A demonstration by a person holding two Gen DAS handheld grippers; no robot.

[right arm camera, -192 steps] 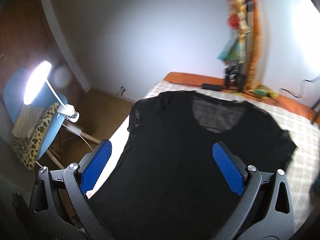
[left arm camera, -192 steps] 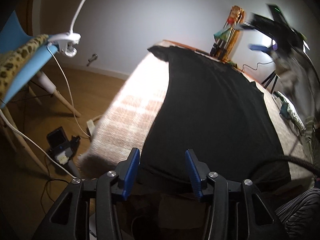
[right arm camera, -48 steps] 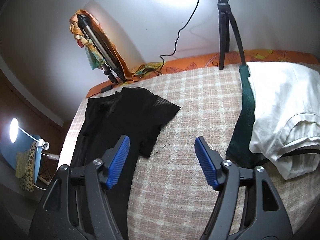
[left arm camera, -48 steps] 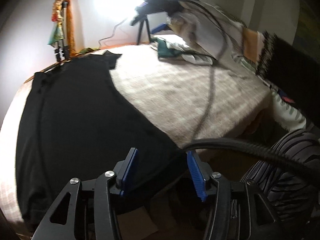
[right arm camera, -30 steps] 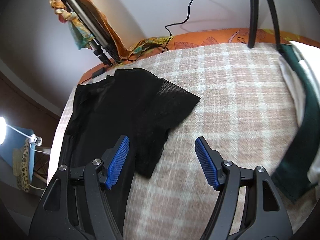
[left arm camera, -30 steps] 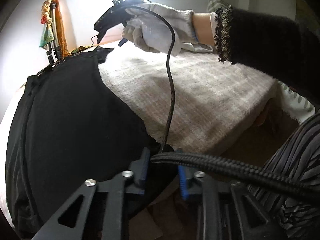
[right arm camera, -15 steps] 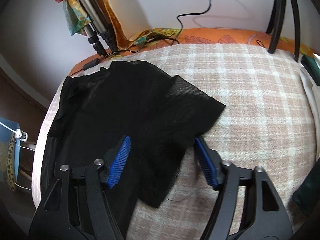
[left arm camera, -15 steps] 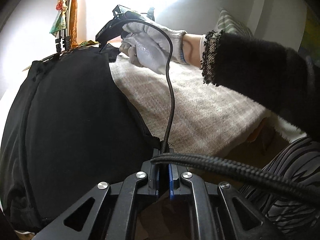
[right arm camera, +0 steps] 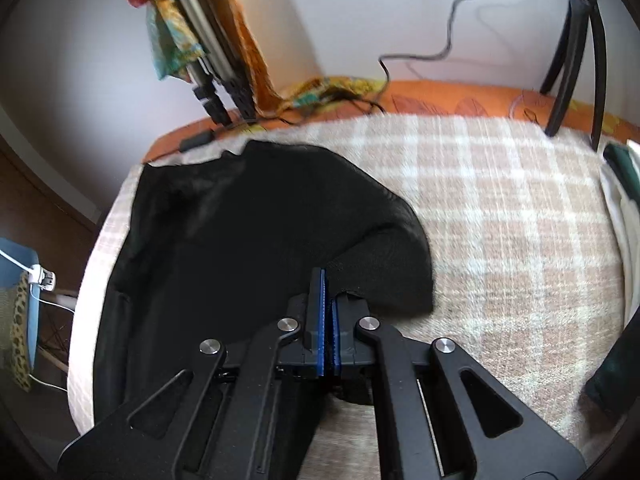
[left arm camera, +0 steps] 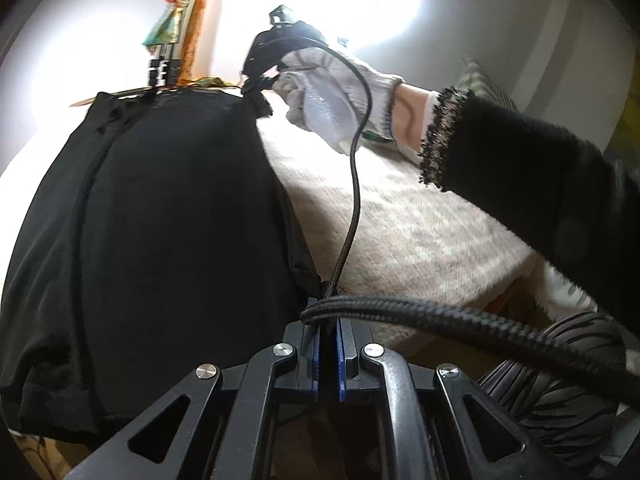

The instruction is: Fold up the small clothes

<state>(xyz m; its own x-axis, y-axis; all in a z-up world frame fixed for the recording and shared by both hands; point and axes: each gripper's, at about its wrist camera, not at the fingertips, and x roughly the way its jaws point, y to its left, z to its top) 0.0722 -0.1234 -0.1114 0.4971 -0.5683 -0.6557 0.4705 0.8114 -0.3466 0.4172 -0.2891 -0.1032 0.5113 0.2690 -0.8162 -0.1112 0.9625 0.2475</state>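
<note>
A black T-shirt (left arm camera: 160, 220) lies spread flat on a checked beige blanket (left arm camera: 420, 232). My left gripper (left arm camera: 329, 340) is shut on the shirt's near right hem corner at the blanket's front edge. In the right wrist view the shirt (right arm camera: 240, 240) shows from the far end. My right gripper (right arm camera: 328, 300) is shut on the shirt's right sleeve, which is bunched and lifted slightly. The right gripper also shows in the left wrist view (left arm camera: 260, 84), held by a gloved hand at the shirt's far right sleeve.
A thick black cable (left arm camera: 460, 320) crosses in front of the left gripper. Folded white and green clothes (right arm camera: 624, 200) lie at the blanket's right. A tripod (right arm camera: 576, 48) and a scarf-draped stand (right arm camera: 200, 40) stand at the far edge. A blue chair (right arm camera: 20, 300) is left of the bed.
My right gripper moved down onto the sleeve and shut on it. My left gripper stayed shut on the hem corner and has lifted it slightly.
</note>
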